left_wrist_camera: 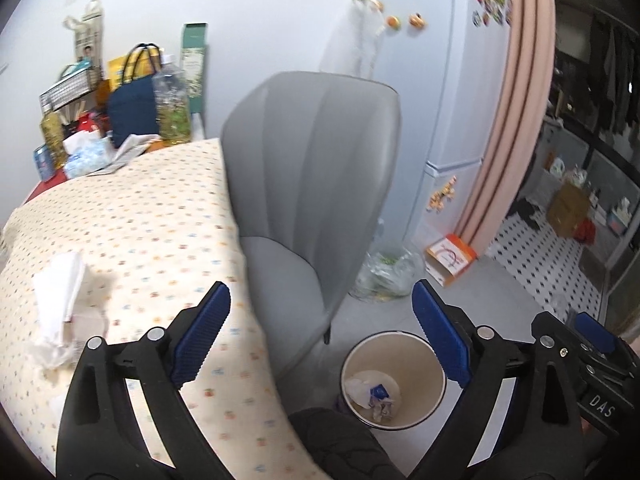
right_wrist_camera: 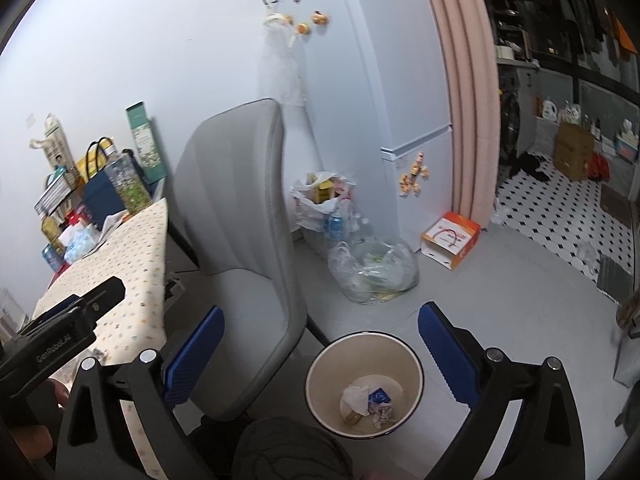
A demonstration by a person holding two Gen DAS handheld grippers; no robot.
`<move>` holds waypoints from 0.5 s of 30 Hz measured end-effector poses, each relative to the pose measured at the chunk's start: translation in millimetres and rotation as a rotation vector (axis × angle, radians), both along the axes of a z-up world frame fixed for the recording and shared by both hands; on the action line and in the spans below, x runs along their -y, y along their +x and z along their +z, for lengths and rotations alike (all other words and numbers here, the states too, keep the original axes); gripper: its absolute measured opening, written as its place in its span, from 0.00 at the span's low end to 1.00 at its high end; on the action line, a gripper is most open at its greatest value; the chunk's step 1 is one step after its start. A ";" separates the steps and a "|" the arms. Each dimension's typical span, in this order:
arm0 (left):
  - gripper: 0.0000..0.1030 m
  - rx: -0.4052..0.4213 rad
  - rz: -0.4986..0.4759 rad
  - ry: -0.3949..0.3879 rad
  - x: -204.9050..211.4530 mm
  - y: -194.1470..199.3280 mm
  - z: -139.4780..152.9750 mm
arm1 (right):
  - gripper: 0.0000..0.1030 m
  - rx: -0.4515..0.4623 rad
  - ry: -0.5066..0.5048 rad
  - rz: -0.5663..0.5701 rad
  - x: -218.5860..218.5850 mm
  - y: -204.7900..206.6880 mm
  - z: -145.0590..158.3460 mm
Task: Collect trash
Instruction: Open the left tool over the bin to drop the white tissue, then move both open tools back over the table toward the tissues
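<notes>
Though over bin (right_wrist_camera: 364,384) – both grippers (right_wrist_camera: 320,344) wide, empty

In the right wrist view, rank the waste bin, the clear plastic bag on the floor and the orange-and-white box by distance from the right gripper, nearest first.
From the right gripper:
1. Waste bin, on the floor just below the open jaws.
2. Clear plastic bag, farther along the floor, beside the grey chair.
3. Orange-and-white box, beyond it, at the fridge's foot.

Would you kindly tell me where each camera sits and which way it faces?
Left wrist: on the left gripper, facing down over table edge, chair, bin; open jaws, right gripper, a knee show.
Right wrist: on the right gripper, facing down at chair and bin; open jaws, left gripper.
Shared: bin, chair, fridge.
</notes>
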State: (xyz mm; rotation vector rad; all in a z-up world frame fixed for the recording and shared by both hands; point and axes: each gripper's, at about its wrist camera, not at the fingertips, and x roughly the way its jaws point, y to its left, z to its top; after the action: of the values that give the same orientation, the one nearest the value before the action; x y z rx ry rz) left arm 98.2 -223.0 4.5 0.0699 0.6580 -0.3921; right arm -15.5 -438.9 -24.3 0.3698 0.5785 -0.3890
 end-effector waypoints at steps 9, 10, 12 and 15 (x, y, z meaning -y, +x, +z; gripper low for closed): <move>0.91 0.044 0.120 -0.052 -72.7 -7.4 12.8 | 0.92 0.014 -0.048 0.093 -56.8 15.0 20.0; 0.91 0.045 0.131 -0.063 -80.8 -7.7 13.5 | 0.92 0.014 -0.056 0.108 -64.9 16.8 21.8; 0.91 0.042 0.151 -0.077 -95.5 -8.2 14.0 | 0.92 0.015 -0.067 0.132 -78.6 19.8 24.6; 0.91 0.030 0.184 -0.087 -117.3 -9.2 14.3 | 0.92 0.013 -0.077 0.171 -100.5 24.7 27.9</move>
State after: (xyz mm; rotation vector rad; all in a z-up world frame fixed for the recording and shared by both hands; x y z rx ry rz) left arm 89.0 -105.7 18.8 -0.0667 0.6114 -0.2416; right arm 9.2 -338.4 3.6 0.2466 0.5755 -0.2440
